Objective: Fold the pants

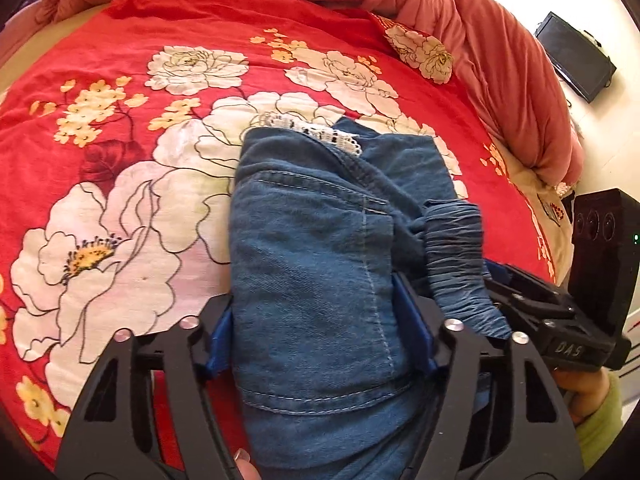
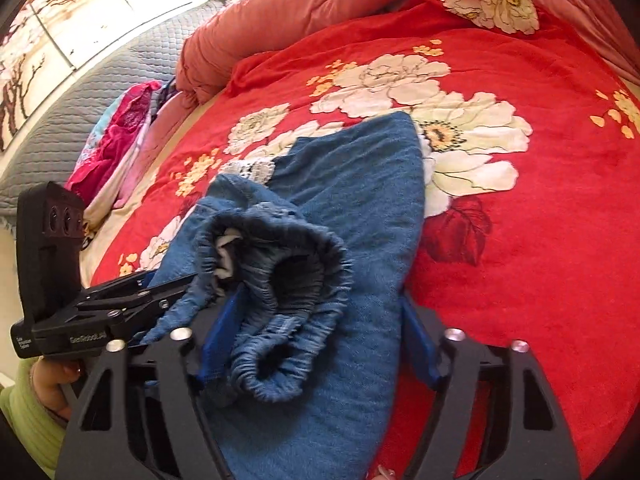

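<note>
Lying bunched mid-bed on the red floral bedspread [image 1: 120,80], the blue denim pants [image 1: 320,260] look partly folded, not yet flattened. Left gripper [image 1: 324,336] and right gripper [image 2: 316,344], half closed, each clasp the waist end.

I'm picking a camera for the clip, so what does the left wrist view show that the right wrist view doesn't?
Only the left wrist view shows the dark screen by the wall and the jeans' stitched pocket seam. Only the right wrist view shows the grey quilted headboard, the pink clothes pile and the wall pictures. Both show the blue jeans on the red floral blanket, bunched between each tool's blue fingers, and the elastic waistband.
</note>
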